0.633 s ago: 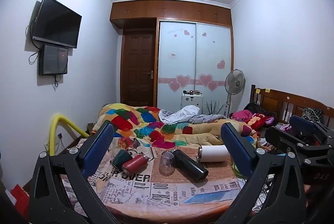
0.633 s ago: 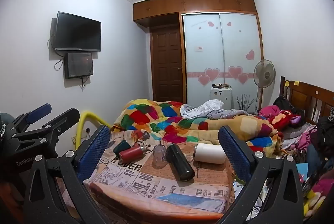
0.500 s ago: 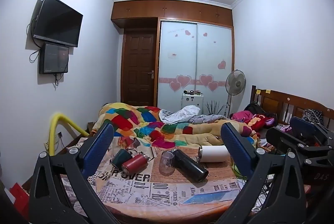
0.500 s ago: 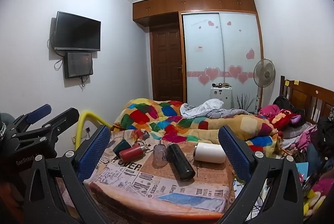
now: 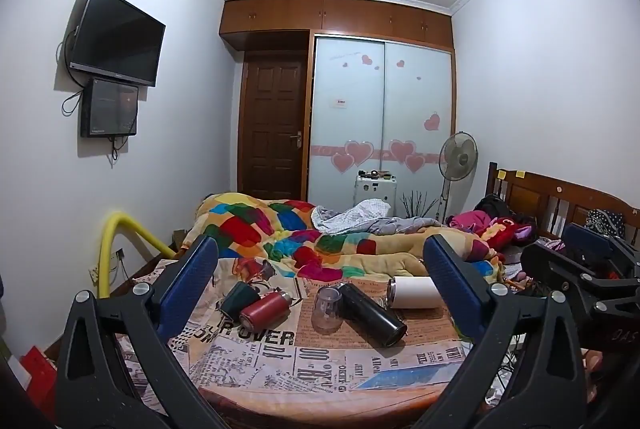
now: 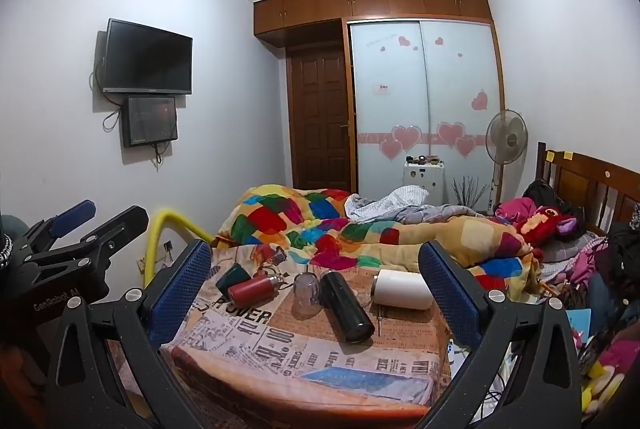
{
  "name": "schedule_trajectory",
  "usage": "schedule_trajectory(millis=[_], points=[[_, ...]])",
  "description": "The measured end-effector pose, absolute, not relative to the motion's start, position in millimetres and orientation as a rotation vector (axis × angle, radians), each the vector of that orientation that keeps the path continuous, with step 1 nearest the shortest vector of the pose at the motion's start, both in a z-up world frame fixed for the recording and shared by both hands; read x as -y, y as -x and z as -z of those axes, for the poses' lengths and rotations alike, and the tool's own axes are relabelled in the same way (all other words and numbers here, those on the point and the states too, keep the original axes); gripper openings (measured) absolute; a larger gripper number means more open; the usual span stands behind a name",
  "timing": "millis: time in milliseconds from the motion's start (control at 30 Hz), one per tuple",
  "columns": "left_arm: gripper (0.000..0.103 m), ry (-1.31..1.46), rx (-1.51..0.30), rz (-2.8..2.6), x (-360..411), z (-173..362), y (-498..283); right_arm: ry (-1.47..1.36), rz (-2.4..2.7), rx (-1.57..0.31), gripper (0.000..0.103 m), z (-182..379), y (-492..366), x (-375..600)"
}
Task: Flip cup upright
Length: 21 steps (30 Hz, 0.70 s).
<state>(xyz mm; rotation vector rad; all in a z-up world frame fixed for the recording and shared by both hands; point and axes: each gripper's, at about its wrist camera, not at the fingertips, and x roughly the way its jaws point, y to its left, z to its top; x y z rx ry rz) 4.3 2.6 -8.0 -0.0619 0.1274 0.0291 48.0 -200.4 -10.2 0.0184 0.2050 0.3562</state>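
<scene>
While both of my claws hang released and empty short of the table (image 5: pixel 320 395), the clear cup (image 5: pixel 327 309) I am to set upright stands mouth-down near the middle of the newsprint-patterned cloth (image 5: pixel 276 349), just beside, perhaps touching, the black flask (image 5: pixel 370 313) lying on its side. My left gripper (image 5: pixel 320 287) frames it between wide-spread blue pads; my right gripper (image 6: pixel 316 289) does the same from a little farther right. I judge the cup light, rigid and thin-walled (glass or clear plastic, I cannot tell which), smooth enough to slip and liable to crack if squeezed hard, so a gentle hold across its mid-wall, away from the flask, looks safest before turning it over. Round it lie other cylinders: a red bottle (image 5: pixel 266 307) with a metal neck against a dark green cup (image 5: pixel 238 297) on the left, and a matte white tumbler (image 5: pixel 412 292) on the right, all tipped over. Behind them a soft patchwork quilt (image 5: pixel 288 229) is heaped.
</scene>
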Motion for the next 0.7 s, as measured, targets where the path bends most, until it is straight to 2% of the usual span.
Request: schedule_trajectory(millis=[700], points=[[0.103, 0.056, -0.123, -0.013, -5.6, 0.3, -2.9, -0.017, -0.356, -0.214, 0.103, 12.7, -49.1, 201.0]])
